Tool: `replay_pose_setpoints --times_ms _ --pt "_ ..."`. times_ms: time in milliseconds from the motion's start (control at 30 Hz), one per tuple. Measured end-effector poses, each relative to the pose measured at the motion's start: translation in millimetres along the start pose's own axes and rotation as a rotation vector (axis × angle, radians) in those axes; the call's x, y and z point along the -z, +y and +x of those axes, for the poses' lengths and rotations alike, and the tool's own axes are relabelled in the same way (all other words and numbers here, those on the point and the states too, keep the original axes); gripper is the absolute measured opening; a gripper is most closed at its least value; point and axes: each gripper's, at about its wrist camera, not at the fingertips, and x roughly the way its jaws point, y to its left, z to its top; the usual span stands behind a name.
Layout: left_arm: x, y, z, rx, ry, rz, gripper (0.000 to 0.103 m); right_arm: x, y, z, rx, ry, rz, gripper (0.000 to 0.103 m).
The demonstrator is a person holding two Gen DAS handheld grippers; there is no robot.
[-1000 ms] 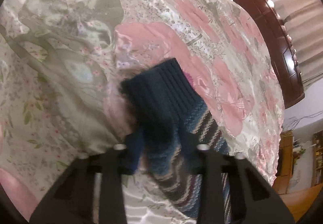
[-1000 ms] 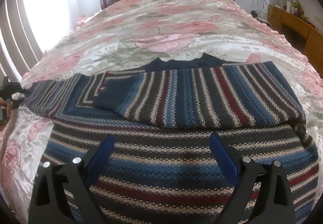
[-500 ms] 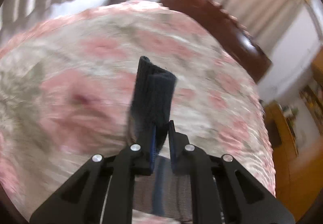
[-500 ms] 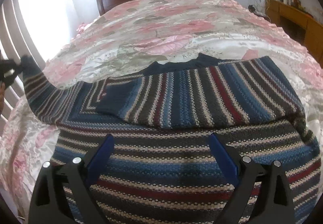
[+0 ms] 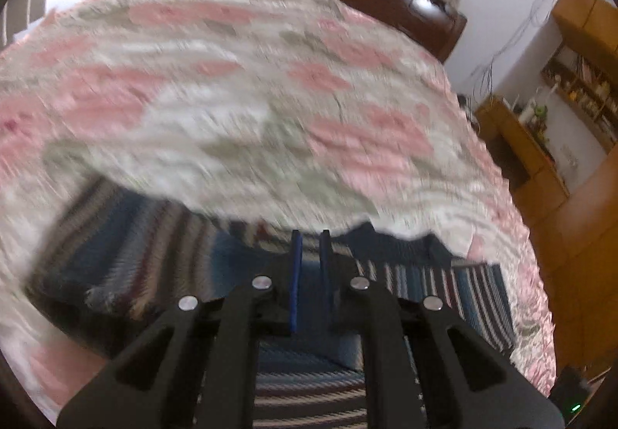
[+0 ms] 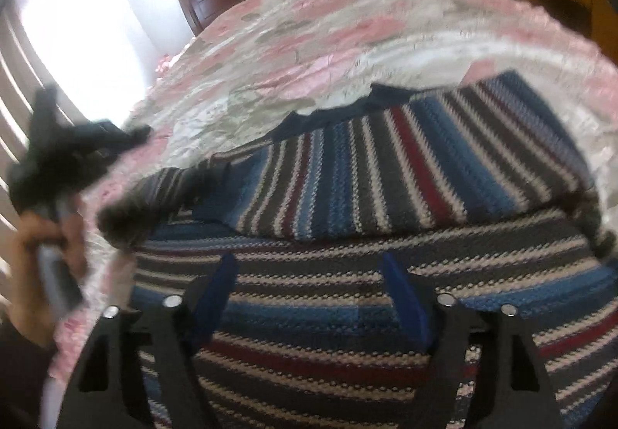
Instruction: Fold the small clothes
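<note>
While the right gripper [image 6: 309, 294] hangs spread over the striped sweater [image 6: 386, 178], the left gripper [image 5: 309, 267] hovers above it, nearly pressed together, holding nothing

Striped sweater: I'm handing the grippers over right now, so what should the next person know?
Left gripper: fingers nearly together, grip unclear through blur.
Right gripper: open over the hem of the sweater.
It lies on the bed, one sleeve folded across the chest.
The other sleeve is bunched at the side.
Left to do: lay it across, then fold the body.
</note>
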Motion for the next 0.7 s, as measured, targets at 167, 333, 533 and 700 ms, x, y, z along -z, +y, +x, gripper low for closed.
replay_pose_setpoints --times_ms 167,333,533,700 --pt "35.0 -15.7 29.9 0.024 0.076 0.007 0.012 -10.2 -5.0 6.8 -0.096 0.037 0.039 0.082" --pt "51.2 21.2 3.0 0.083 0.061 -0.100 0.079 -47.1 1.7 59.8 -0.462 0.247 0.234 0.062" --pt "82.5 56.3 -20.4 0.137 0.102 -0.138 0.089 -68.6 39.9 159.3 -0.566 0.488 0.414 0.059" --pt "103.0 72.0 -17.5 0.168 0.097 -0.166 0.089 -70.9 60.7 189.8 -0.471 0.502 0.425 0.052"
